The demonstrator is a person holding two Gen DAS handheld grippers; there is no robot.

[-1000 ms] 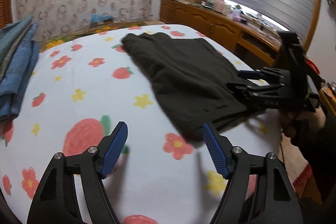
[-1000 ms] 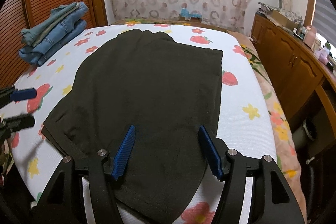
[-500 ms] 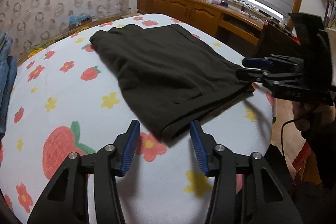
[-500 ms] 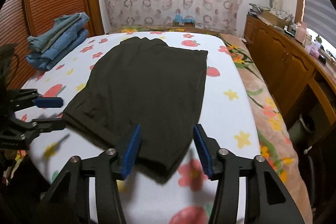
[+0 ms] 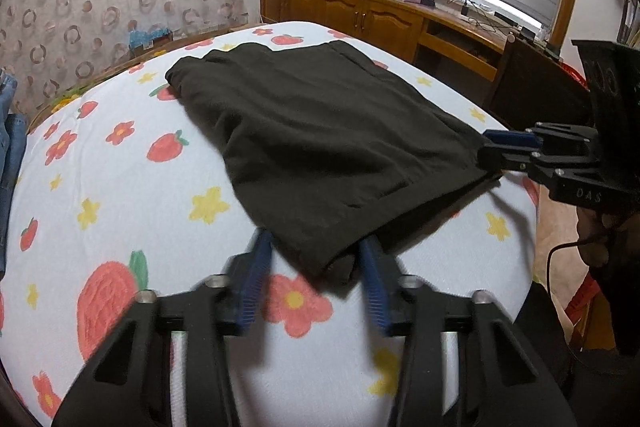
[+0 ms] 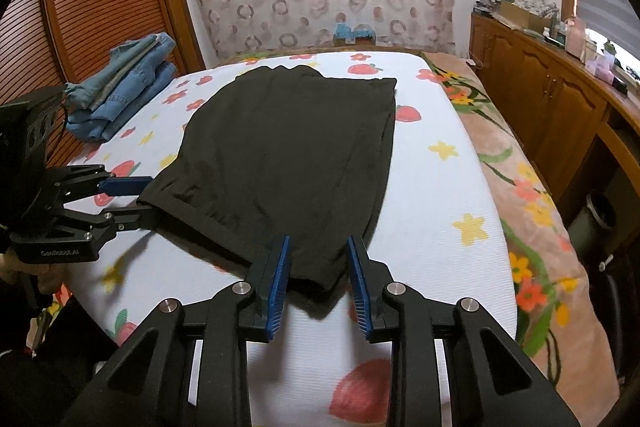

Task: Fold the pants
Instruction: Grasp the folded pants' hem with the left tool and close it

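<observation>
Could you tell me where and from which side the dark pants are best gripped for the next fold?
Grip the dark pants at the two near corners of the edge facing the person, coming in low from that side. The fabric lies flat, and that edge overhangs slightly. Both jaws are already closing around those corners.

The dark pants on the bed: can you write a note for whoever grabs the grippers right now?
Left gripper: jaws closing around one near corner of the dark brown fabric pants, not yet clamped.
Right gripper: jaws closing around the other near corner, likewise.
The pants lie flat, already folded lengthwise, on the white strawberry-and-flower bedspread.
Left: finish both grips, then probably lift the near edge over to the far end.
</observation>
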